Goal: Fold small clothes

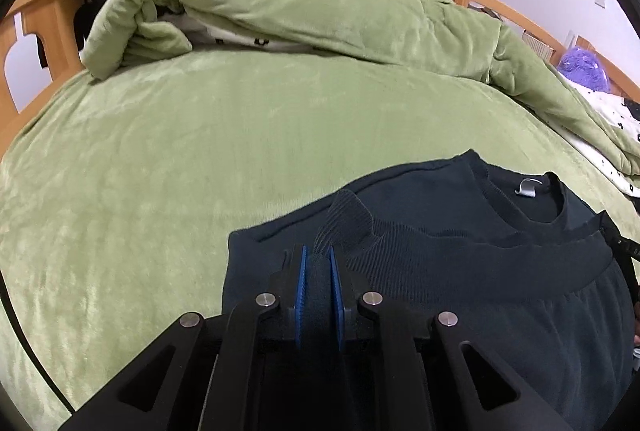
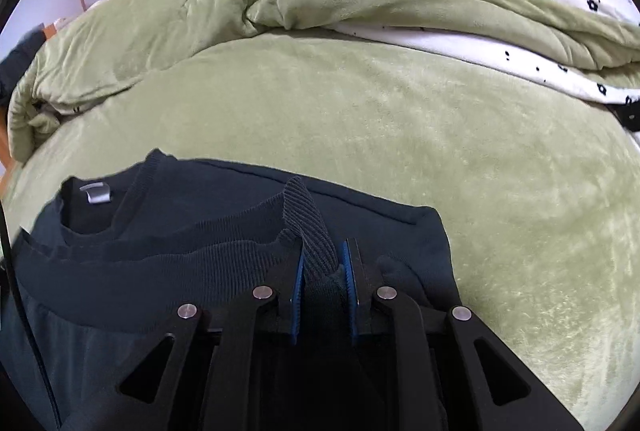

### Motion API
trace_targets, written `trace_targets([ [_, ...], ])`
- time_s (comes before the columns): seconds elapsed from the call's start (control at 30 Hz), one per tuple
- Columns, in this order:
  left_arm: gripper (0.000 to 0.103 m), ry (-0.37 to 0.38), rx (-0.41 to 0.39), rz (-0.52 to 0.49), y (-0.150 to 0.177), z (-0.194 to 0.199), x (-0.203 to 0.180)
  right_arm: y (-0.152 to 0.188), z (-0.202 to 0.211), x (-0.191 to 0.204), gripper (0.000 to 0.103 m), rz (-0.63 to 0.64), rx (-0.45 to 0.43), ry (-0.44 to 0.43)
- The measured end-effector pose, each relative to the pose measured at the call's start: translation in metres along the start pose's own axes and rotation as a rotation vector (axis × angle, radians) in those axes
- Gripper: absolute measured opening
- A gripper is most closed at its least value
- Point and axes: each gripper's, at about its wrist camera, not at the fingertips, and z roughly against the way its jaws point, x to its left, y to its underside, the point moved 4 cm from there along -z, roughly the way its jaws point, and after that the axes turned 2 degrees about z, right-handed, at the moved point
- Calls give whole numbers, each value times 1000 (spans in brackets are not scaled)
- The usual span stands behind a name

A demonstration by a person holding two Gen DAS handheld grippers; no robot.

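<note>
Sweater (image 1: 460,271), dark, on green bed (image 1: 160,171) — I have left gripper (image 1: 318,263) and right gripper (image 2: 325,259) fingers clamped on its ribbed hem; next, lay hem at collar.

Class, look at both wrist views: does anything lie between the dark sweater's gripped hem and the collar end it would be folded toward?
Nothing visible does. Both grippers, left and right, are shut on the ribbed hem of the sweater. Only the sweater's own flat cloth lies up to the collar. The heaped quilt sits beyond it, apart.
</note>
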Motion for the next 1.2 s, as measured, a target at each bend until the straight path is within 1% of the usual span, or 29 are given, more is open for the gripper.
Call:
trace_targets([
  [0.03, 18, 1, 5, 1, 0, 0, 0, 0, 0, -3, 19, -10, -4, -11],
  [0.13, 19, -2, 17, -13, 2, 2, -2, 0, 0, -3, 22, -12, 5, -11],
  [0.23, 21, -24, 14, -46, 5, 9, -7, -1, 7, 0, 32, -1, -23, 11],
  [0.3, 25, -24, 8, -57, 8, 14, -9, -3, 22, 5, 44, -2, -54, 31],
  [0.37, 32, -15, 6, -53, 13, 21, -7, -1, 42, 18, 48, 2, -88, -11],
  [0.47, 41, 11, 8, -35, 22, 36, -1, 8, 65, 37, 48, 28, -114, -41],
  [0.5, 41, 18, -1, -37, 25, 43, 1, 13, 72, 44, 49, 42, -122, -57],
  [0.57, 49, 21, -26, -46, 33, 60, 4, 21, 82, 57, 49, 70, -127, -74],
  [0.63, 53, 29, -45, -53, 43, 77, 6, 32, 90, 73, 49, 105, -124, -83],
  [0.73, 53, 30, -56, -67, 56, 95, 9, 55, 100, 95, 49, 123, -109, -113],
  [0.83, 53, 6, -69, -65, 69, 111, 15, 78, 108, 116, 49, 126, -82, -151],
  [0.93, 53, -13, -70, -65, 77, 120, 23, 96, 122, 142, 49, 184, -97, -151],
  [1.0, 54, -23, -67, -47, 84, 125, 32, 109, 133, 163, 49, 228, -107, -153],
  [1.1, 55, -9, -37, -8, 98, 128, 44, 126, 141, 180, 50, 237, -106, -164],
  [1.2, 55, -5, -27, 2, 109, 133, 51, 139, 139, 189, 50, 237, -86, -156],
])
